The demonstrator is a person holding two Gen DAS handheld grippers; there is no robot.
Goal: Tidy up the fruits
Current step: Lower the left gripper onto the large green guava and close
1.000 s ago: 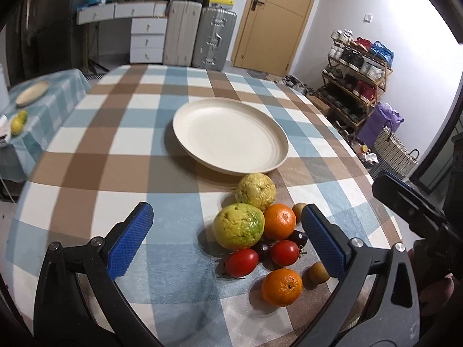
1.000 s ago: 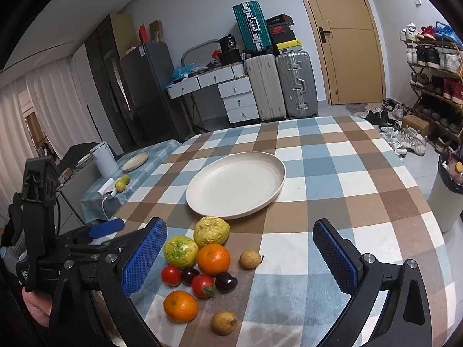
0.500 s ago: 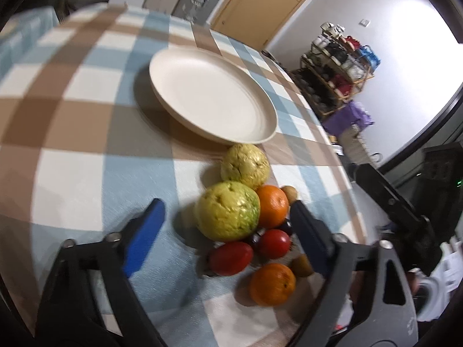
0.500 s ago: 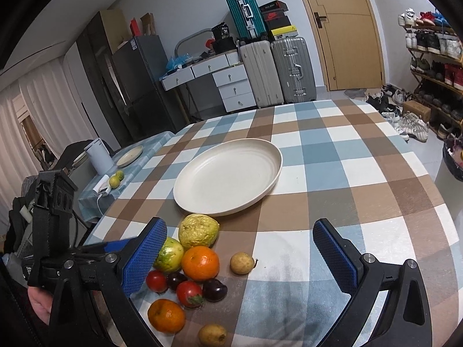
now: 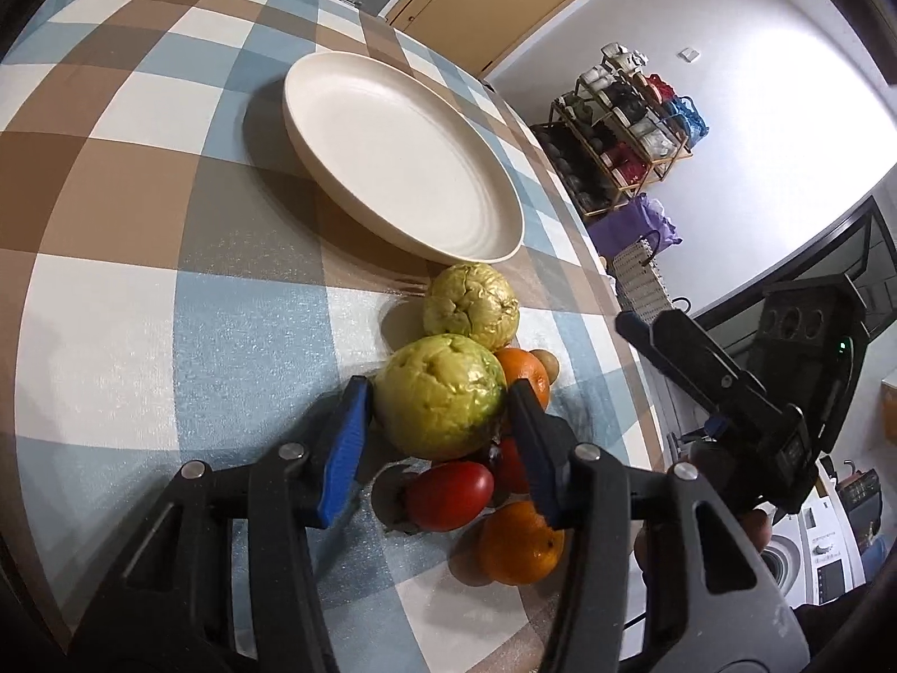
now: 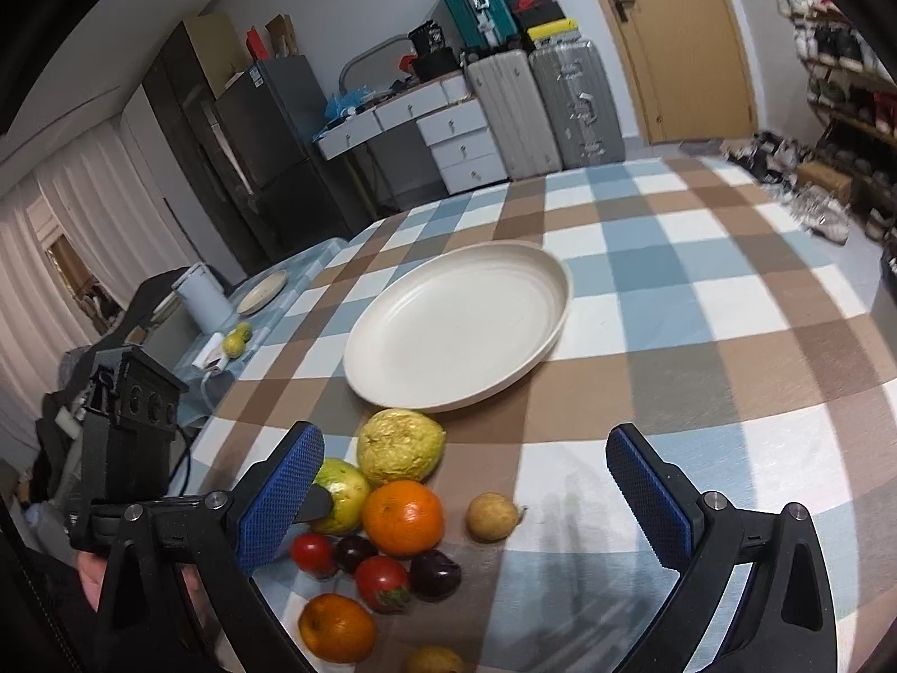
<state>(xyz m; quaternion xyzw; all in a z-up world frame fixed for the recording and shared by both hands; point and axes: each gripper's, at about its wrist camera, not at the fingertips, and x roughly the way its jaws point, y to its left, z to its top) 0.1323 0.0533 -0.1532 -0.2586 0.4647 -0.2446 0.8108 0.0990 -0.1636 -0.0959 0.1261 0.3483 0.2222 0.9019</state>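
Checked tablecloth (image 5: pixel 140 291) carries a cream plate (image 5: pixel 403 168) at its far side and heaped fruit nearer. Left gripper (image 5: pixel 437 415) has just been closing and now pinches the green guava (image 5: pixel 437 395); right gripper (image 6: pixel 465 499) hangs open. Lifting may nudge the touching orange (image 5: pixel 524 376) and tomatoes, sending them rolling.

A lived-in home, a dining space doubling as storage: a table (image 6: pixel 701 303) under a checked cloth, hard-shell suitcases (image 6: pixel 546 106) against the wall beside a wooden door (image 6: pixel 678 39), a white chest of drawers (image 6: pixel 459 140), a loaded shoe rack (image 5: pixel 628 129), and a dark fridge (image 6: pixel 263 134).
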